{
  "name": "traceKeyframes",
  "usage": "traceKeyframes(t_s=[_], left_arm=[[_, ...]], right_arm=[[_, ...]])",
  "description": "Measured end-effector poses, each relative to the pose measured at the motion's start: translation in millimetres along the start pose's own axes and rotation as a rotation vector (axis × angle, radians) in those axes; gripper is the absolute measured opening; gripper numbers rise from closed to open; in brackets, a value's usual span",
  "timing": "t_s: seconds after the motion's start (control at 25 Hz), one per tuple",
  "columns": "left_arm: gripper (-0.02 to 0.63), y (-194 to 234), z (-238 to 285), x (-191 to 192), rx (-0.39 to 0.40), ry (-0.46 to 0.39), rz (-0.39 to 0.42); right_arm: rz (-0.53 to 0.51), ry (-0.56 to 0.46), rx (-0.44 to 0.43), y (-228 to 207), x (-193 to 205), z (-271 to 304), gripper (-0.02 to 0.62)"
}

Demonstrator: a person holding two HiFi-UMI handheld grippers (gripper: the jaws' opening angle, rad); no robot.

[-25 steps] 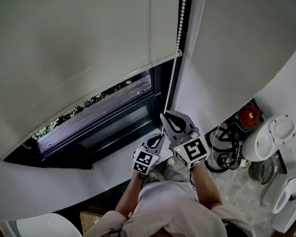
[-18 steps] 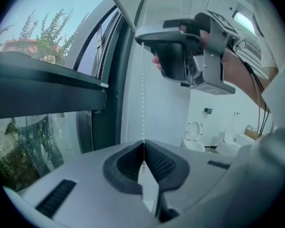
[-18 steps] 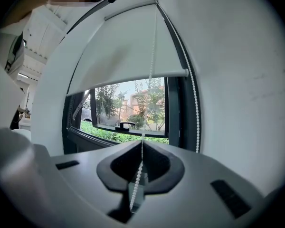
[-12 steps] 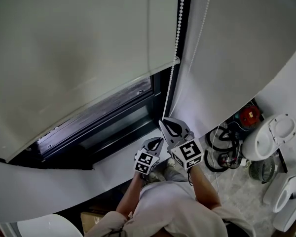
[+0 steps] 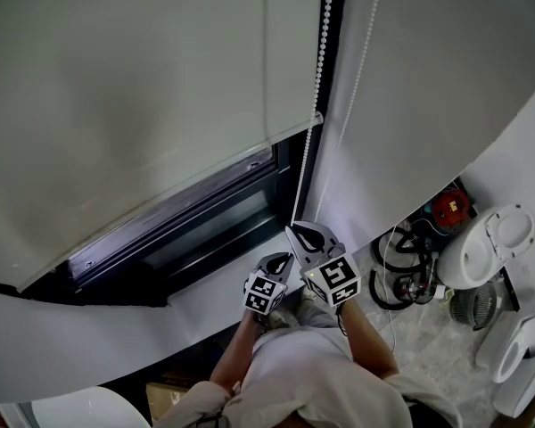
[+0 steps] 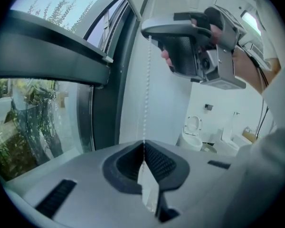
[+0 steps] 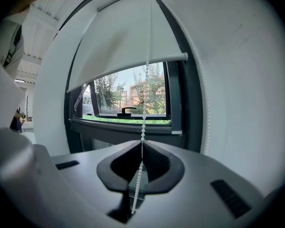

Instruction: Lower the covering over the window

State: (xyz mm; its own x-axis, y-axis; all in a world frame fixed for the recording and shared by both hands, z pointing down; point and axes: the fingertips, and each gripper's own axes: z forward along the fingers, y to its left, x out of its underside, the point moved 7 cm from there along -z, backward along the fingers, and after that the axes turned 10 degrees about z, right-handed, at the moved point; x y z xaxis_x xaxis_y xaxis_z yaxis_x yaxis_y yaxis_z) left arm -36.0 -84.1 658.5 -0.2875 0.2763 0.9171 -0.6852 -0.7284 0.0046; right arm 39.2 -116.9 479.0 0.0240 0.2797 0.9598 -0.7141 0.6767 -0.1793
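A pale roller blind (image 5: pixel 134 96) hangs over the dark-framed window (image 5: pixel 205 221); its bottom bar (image 5: pixel 250 160) leaves a strip of glass uncovered. A white bead chain (image 5: pixel 314 105) runs down the window's right side. My right gripper (image 5: pixel 294 230) is shut on the chain, and my left gripper (image 5: pixel 281 259) is shut on it just below. In the right gripper view the chain (image 7: pixel 146 80) rises from the closed jaws (image 7: pixel 142 146) past the blind (image 7: pixel 128 37). In the left gripper view the chain (image 6: pixel 146 89) stretches from the left gripper (image 6: pixel 143 146) up to the right gripper (image 6: pixel 149 30).
A second bead chain (image 5: pixel 361 61) hangs against the white wall to the right. On the floor at the right stand a toilet (image 5: pixel 481 252), a red object (image 5: pixel 450 210) and coiled hoses (image 5: pixel 406 266). The white sill (image 5: pixel 116 333) runs below the window.
Both grippers have sunk together along the chain. The blind's bottom bar has come lower and covers more of the glass.
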Motion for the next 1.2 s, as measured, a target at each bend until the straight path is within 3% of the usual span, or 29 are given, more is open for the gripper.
traceKeyframes(t_s=[0.28, 0.52, 1.2], left_arm=[[0.021, -1, -10, -1, -0.018, -0.002, -0.018], [0.1, 4, -32, -29, -0.04, -0.05, -0.019], [0.1, 39, -125, -220, -0.106, -0.343, 0.159]], right_arm=[[0.002, 0.001, 0.001, -1, 2, 0, -0.002], [0.003, -0.001, -0.009, 0, 1, 0, -0.002], [0.015, 0.0, -0.001, -1, 6, -5, -0.002]])
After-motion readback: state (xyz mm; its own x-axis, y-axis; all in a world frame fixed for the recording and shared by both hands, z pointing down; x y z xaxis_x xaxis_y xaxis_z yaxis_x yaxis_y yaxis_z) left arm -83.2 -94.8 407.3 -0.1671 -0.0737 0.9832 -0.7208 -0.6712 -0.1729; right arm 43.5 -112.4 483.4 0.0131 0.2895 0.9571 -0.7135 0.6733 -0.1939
